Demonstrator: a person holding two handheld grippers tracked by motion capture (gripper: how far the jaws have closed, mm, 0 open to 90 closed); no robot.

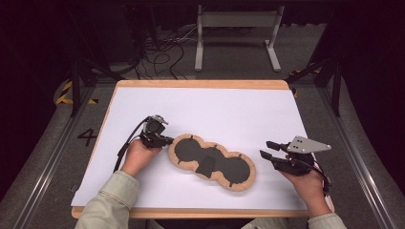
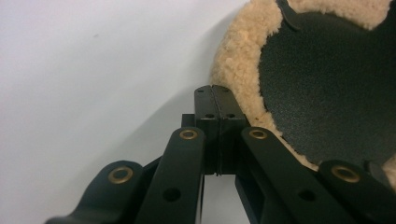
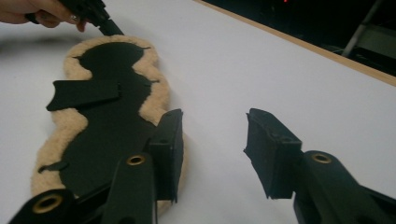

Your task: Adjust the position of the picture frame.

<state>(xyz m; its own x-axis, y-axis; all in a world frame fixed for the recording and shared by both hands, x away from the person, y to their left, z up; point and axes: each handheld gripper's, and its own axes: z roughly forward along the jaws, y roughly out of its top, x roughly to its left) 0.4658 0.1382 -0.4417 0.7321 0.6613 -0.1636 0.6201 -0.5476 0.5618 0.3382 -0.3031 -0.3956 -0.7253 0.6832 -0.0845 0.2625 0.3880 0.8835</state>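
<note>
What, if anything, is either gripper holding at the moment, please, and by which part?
Nothing is held: the left gripper is shut beside the fleece-edged pad, and the right gripper stands open.

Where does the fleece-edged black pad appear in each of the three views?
High view: the fleece-edged black pad lies at centre, between the two grippers, running from upper left to lower right.
Left gripper view: upper right, its fleece rim just beyond the shut jaws.
Right gripper view: left half, running from top to bottom.
Shared landmark: the white table cover.
</note>
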